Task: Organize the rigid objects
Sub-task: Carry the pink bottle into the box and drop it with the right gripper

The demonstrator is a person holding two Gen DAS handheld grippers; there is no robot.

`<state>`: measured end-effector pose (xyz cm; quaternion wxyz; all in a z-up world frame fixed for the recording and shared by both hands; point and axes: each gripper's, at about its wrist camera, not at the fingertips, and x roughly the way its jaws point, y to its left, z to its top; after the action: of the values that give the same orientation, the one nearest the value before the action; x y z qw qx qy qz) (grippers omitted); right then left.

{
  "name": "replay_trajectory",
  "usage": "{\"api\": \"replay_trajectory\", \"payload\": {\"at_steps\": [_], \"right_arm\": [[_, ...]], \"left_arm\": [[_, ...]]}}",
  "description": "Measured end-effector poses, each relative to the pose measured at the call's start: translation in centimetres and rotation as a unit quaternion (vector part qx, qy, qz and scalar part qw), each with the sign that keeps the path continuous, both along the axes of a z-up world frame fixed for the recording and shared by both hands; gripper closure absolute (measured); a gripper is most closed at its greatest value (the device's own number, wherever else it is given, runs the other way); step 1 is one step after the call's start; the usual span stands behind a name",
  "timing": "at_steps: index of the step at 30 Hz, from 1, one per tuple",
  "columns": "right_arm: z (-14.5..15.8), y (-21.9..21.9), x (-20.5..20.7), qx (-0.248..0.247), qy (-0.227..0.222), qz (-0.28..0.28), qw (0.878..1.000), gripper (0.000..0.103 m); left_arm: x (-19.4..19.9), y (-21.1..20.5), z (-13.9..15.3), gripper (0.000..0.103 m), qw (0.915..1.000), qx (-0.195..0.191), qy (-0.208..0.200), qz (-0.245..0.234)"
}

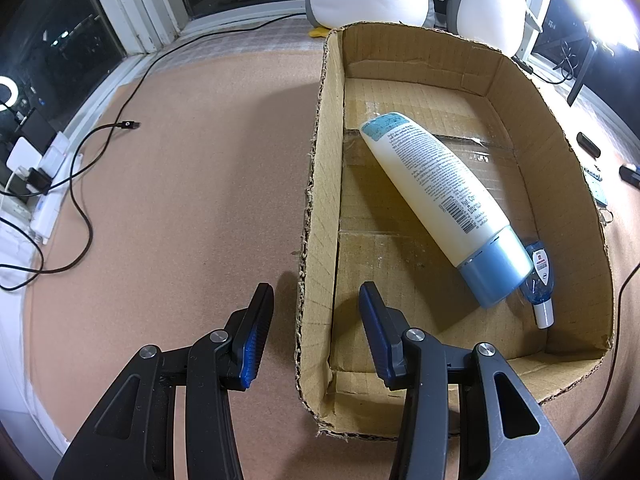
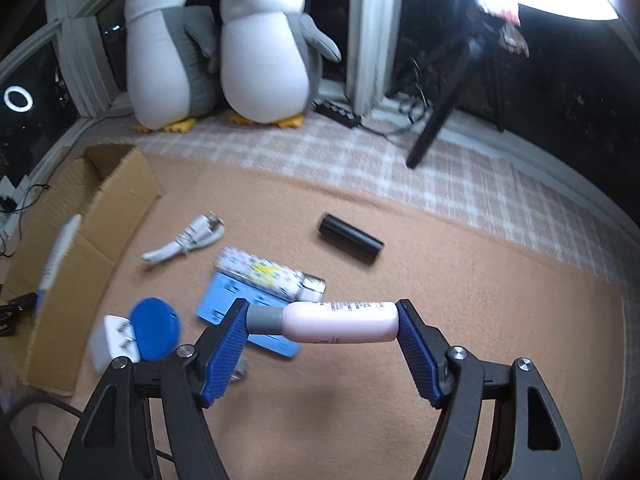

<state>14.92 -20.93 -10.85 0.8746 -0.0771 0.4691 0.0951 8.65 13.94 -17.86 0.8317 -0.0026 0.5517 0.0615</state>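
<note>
One pink bottle (image 2: pixel 340 321) clamped end-to-end in right gripper (image 2: pixel 322 320), mid-pickup; next carry to cardboard box (image 1: pixel 420 46), probably; left gripper (image 1: pixel 316 300) empty, nearly closed.

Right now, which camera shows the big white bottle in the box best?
The left wrist view: the white bottle lies whole and sharp inside the box, label and blue cap visible. The right wrist view shows only a blurred sliver of it above the box wall.

Two plush penguins (image 2: pixel 224 48) stand by the window; a black cable (image 1: pixel 80 168) trails across the mat.
</note>
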Motion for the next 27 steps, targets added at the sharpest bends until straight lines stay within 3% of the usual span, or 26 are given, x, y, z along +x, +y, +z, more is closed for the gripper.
{"api": "replay_trajectory", "payload": {"at_steps": [8,14,27], "right_arm": [[4.4,6.1,-0.6,0.019,-0.045,0.058,0.997,0.034],[5.6,11.3,-0.3,0.028,-0.062,0.101,0.992,0.034],[2.9,19.8,0.0,0.033,-0.044,0.157,0.986,0.034]], "left_arm": [[0.0,0.1,-0.1,0.058,1.0,-0.003,-0.003,-0.001],[0.0,0.2,-0.2,0.058,1.0,-0.005,-0.005,-0.001],[0.1,0.2,-0.2,0.058,0.9999,-0.008,-0.006,0.0]]}}
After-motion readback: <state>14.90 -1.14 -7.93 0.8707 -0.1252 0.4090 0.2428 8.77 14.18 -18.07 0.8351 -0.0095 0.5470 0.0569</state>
